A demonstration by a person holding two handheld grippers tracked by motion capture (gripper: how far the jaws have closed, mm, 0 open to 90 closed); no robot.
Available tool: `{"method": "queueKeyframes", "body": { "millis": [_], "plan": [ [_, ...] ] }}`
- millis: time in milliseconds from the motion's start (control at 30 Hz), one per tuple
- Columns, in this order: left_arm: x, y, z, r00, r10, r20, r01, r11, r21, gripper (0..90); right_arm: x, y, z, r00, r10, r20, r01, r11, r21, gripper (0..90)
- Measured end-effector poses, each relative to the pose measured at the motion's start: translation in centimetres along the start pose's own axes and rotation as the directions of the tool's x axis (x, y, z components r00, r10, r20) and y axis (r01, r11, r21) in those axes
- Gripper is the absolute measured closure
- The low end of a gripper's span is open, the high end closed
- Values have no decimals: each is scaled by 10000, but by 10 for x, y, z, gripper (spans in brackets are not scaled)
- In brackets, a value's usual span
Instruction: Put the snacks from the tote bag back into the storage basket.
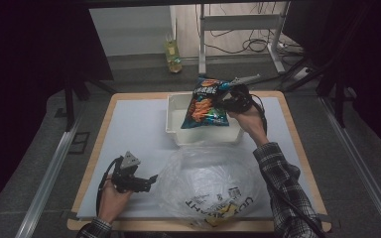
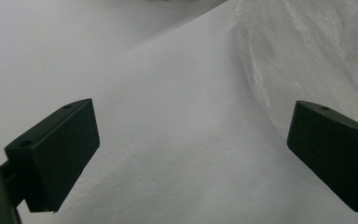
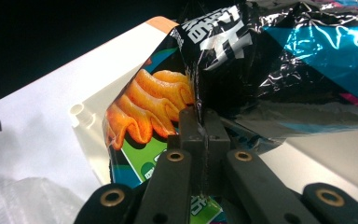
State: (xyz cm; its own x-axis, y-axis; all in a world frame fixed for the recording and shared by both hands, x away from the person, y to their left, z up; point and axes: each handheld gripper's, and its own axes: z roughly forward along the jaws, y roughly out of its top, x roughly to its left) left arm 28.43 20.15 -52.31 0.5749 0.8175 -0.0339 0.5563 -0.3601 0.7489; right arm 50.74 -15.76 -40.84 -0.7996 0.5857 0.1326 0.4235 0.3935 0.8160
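A bag of snack chips (image 1: 204, 103), dark blue with orange crisps printed on it, hangs above the white bin (image 1: 174, 121) at the back of the table. My right gripper (image 1: 226, 98) is shut on the bag's edge; in the right gripper view the jaws pinch the foil of the chip bag (image 3: 223, 84) at my right gripper (image 3: 204, 122). A large clear plastic bag (image 1: 208, 181) with black lettering lies crumpled at the front. My left gripper (image 1: 152, 178) rests open just left of it, and its jaws (image 2: 191, 154) stand wide apart over bare white mat beside the plastic bag (image 2: 307, 56).
A white mat (image 1: 129, 134) covers the wooden table (image 1: 104, 119). A bottle (image 1: 172, 54) stands on the floor beyond the table, near metal frame legs and cables. Aluminium rails run along both sides of the table.
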Motion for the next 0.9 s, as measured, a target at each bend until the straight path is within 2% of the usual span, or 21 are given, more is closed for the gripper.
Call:
{"method": "queueKeyframes", "body": {
  "millis": [533, 900],
  "plan": [
    [0, 0, 1, 10000, 65, -6, -65, 9999, 85, 19, -11, 10, 22, 9999, -58, 97, 58, 10000, -40, 890],
    [0, 0, 2, 9999, 134, 25, -135, 9997, 179, 19, -17, 7, 40, 9997, -212, 103, 206, 9986, 494, 888]
  ]
}}
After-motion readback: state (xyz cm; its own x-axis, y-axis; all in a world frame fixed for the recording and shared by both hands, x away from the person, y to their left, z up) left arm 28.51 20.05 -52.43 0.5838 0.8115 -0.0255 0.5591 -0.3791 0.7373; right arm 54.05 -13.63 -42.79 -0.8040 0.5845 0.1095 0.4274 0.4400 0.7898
